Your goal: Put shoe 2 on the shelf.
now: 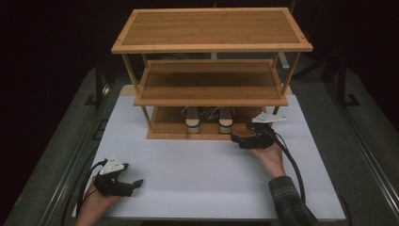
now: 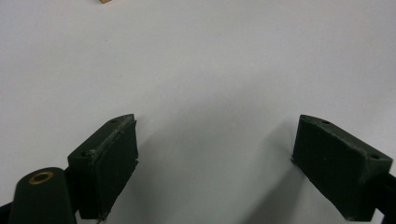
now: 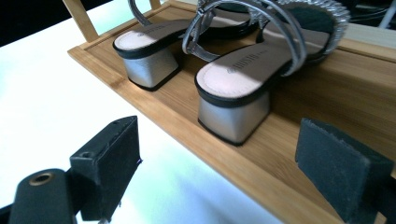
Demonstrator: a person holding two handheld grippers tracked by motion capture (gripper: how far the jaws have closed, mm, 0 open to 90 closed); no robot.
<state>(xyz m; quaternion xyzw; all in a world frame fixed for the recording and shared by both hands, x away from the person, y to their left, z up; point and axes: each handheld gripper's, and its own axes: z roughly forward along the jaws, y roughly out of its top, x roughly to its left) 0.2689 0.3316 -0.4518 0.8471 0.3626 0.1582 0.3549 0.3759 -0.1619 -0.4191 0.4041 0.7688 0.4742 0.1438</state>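
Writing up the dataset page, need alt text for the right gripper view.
A pair of silver strappy sandals with block heels stands heel-first on the bottom board of a wooden shoe rack. The right gripper sits in front of them, its black jaws open with nothing between them, over a white table.

A honey-brown wooden shelf rack [image 1: 211, 47] is standing on a white table [image 1: 188, 179], holding two sandals [image 3: 243, 79] showing silver heels, black-edged soles, pale pink insoles and silver straps, while black grippers with grey plates and a dark plaid sleeve [image 1: 291, 202] are showing nearby.
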